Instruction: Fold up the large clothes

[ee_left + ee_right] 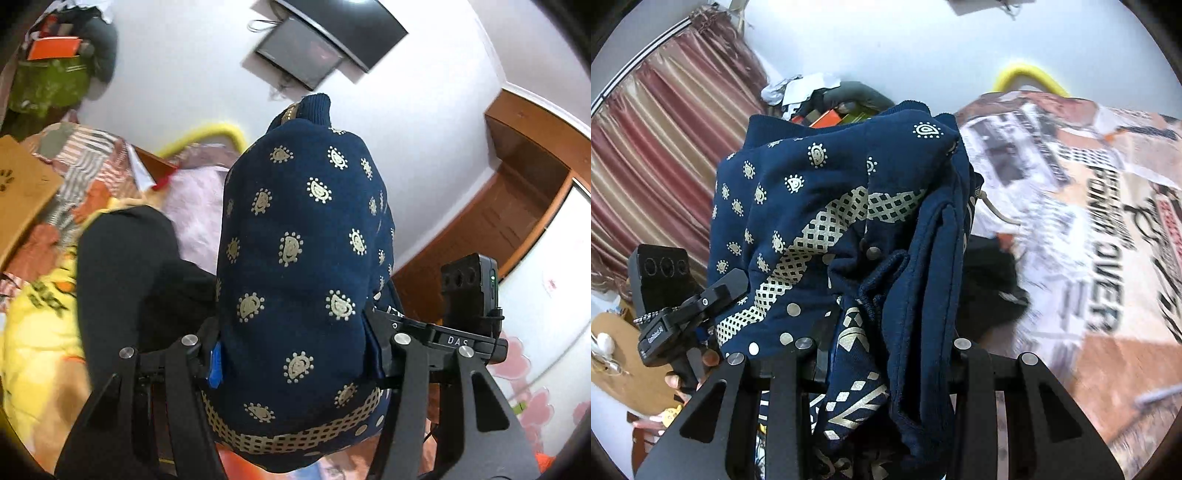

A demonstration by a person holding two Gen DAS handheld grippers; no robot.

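Now, lifted clear: navy printed garment (295,236), bunched thick between both grippers, well above the bed (1089,240) and its printed bedspread. Left gripper (295,365) clenched on a fat roll of the cloth, jaws held fairly wide by the bulk; right gripper (882,354) clamped on a narrower wad of several layers, hem and ribbed edge hanging out over the near side. Both cameras largely blocked by fabric.

To do this well: keep both grips firm, draw the hands apart, left to the left and right to the right, until the cloth hangs as one sheet; give a short shake to drop the trapped folds; only then lower onto a bare stretch of the bed, far edge down first. Watch out for the black garment (122,266) lying below at the left, likely to snag or get dragged along.

Looks: deep navy knit, soft and heavy, scattered cream paisley drops, a cream lattice band near the hem, round metal snaps (873,253) on one edge, ribbed cuff sticking up at the far end. Probably a sweatshirt or jacket; exact shape impossible to tell while so crumpled.
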